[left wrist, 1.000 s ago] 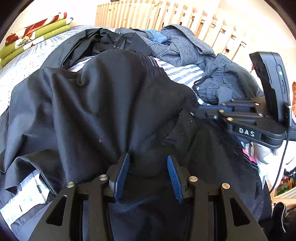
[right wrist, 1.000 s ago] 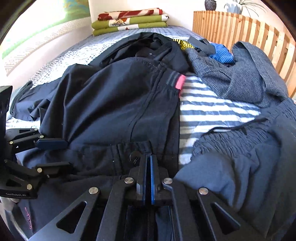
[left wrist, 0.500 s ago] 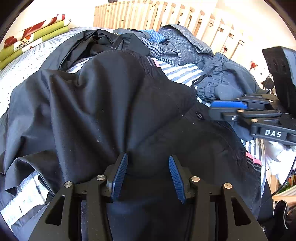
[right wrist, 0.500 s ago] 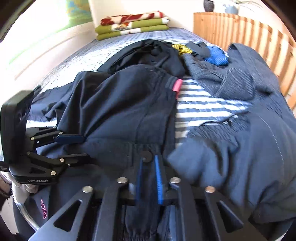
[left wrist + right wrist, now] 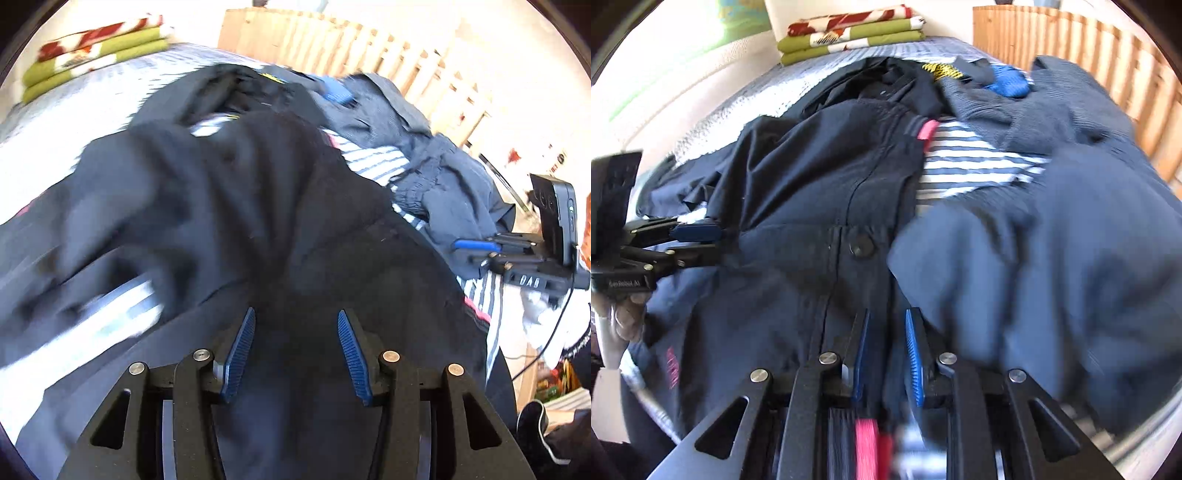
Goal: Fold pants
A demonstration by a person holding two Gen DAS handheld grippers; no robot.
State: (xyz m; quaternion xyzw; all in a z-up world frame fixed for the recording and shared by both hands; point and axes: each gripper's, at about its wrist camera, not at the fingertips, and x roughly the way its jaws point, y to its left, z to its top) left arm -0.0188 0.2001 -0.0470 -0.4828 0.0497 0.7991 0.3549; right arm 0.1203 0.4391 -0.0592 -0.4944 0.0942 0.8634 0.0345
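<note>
1. Dark navy cloth fills both views: the pants (image 5: 820, 206) lie rumpled on the bed (image 5: 746, 107), waistband end nearest you, the button (image 5: 861, 246) facing up, amid a heap of other clothes (image 5: 1052, 122).
2. Your left gripper (image 5: 293, 345) has its blue pads half apart with a thick gather of the pants' cloth between them. The right wrist view shows it biting the garment's left edge, so judge it a grip on a bunched fold.
3. Your right gripper (image 5: 884, 356) stands a narrow gap apart near the waistband. Dark cloth sits between the pads, but blur hides whether they press on it, so its hold cannot be told.
4. Step in hand, as judged: picking the pants up by the waist to draw them clear of the striped garment (image 5: 964, 166) and the blue-grey garment (image 5: 1071, 258) that overlaps them.
5. The next move calls for a firm right-side pinch on the waistband. Then lift both ends together and spread the pants flat on clear bed before making any fold.
</note>
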